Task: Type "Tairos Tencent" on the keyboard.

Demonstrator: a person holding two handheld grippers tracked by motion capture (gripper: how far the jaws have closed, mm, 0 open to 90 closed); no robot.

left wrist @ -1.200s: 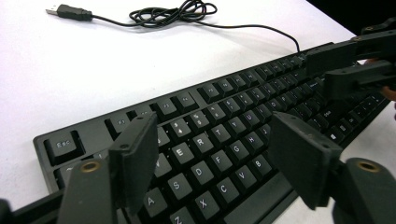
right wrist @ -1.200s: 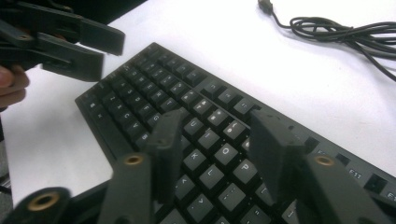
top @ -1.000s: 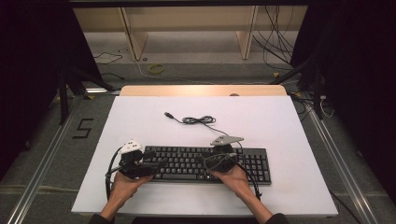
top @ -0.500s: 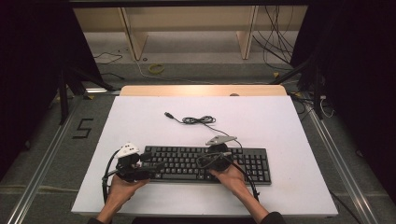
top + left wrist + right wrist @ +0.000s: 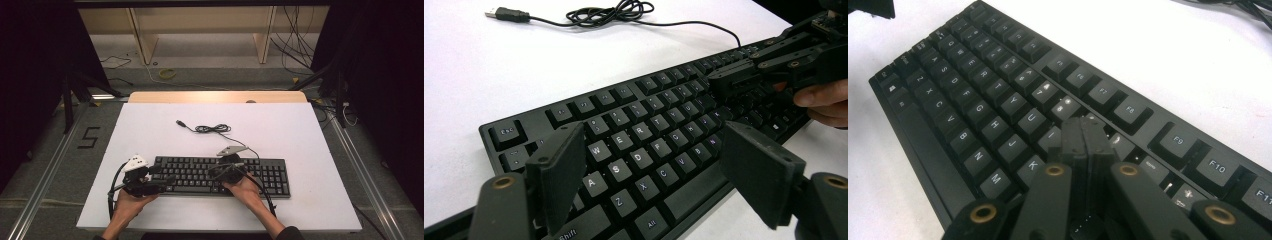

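Note:
A black keyboard (image 5: 270, 175) lies across the near part of the white table (image 5: 300, 130). Its cable (image 5: 212, 128) is coiled behind it and ends in a loose USB plug (image 5: 181, 123). My left gripper (image 5: 165, 180) hovers open at the keyboard's left end. In the left gripper view its jaws (image 5: 651, 145) stand wide apart above the letter keys (image 5: 644, 120). My right gripper (image 5: 216, 173) is shut, with nothing between its jaws. Its tips (image 5: 1080, 127) point down at the keys near I and K (image 5: 988, 90). It also appears as the shut right gripper (image 5: 744, 75) beyond the left jaws.
The person's hands (image 5: 245, 190) come in from the near table edge. Bare white table lies behind and to both sides of the keyboard. A wooden strip (image 5: 215, 96) borders the far edge, with floor cables (image 5: 165, 74) beyond it.
The right gripper has shifted slightly leftward over the keys. The left gripper has hardly moved.

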